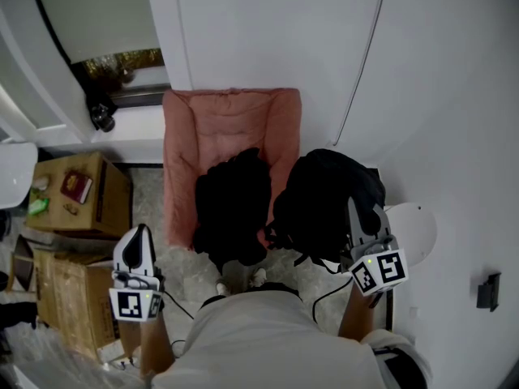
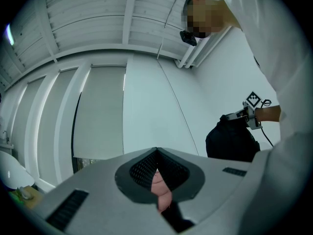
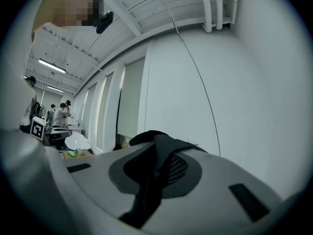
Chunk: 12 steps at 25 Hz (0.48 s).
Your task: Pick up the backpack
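1. White wall [image 1: 268, 39] is the biggest thing. It stands far past the tips of both sets of fingers.
2. Pink chair [image 1: 219, 128] sits against that wall. It is ahead of the left fingers and off to the left of the right fingers.
3. Black backpack [image 1: 324, 201] is the thing to pick up. It is right at the right fingers, just beside the chair. I cannot tell if its bottom is off the floor.
4. Black clothes [image 1: 231, 209] lie on the chair seat, between the two sets of fingers. No fingers touch them.
5. Brown box [image 1: 117, 205] stands to the left of the left fingers, well apart from the backpack.
6. Right gripper [image 3: 159, 146] has its fingers [image 3: 205, 180] squeezed tight on a black strap [image 3: 151, 180] of the backpack.
7. Left gripper [image 2: 156, 153] has its fingers [image 2: 98, 190] pressed together with nothing in them. Only a bit of pink chair shows through the slit.
8. The strap is thin, so I think it could slip. To do this well, squeeze it hard and lift straight up and slowly. Then the backpack should not swing into the chair. If it feels heavy, the free left fingers could help hold it from below.
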### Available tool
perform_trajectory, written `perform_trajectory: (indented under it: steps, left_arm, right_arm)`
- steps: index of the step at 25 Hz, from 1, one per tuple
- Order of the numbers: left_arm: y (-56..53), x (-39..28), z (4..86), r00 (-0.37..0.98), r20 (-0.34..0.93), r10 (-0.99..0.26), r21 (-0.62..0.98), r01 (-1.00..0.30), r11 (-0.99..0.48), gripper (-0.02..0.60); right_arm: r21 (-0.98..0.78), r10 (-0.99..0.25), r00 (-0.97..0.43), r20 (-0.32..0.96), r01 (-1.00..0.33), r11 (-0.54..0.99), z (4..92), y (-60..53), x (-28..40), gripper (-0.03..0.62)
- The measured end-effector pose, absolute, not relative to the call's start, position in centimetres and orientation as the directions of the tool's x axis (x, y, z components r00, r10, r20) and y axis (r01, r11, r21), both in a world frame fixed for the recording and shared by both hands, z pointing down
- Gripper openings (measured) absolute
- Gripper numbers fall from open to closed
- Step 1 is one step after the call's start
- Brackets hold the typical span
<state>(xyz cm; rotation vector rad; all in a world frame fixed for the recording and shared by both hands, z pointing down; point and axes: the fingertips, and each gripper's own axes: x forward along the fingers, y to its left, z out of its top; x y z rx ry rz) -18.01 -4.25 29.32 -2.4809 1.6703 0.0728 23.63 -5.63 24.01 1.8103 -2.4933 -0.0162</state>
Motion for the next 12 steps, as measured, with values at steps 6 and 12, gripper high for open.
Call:
perform_trajectory:
  steps: [6,12]
  left_arm:
    - [-3.5,-19.2,29.3,0.365,-0.124,-0.923,-0.090,-0.930,-0.356,0.015]
    - [-3.0,-19.8,29.6,0.363,-0.121,-0.924,-0.082,-0.931,-0.355,0.015]
  right_arm:
    - [0.033,-0.948,-0.317,0.033,-0.947,0.318,23.9,-5.4,22.7,0.048]
    - [0.031,-0.947,-0.319,0.026,-0.947,0.320,23.9,-5.2,21.8,0.048]
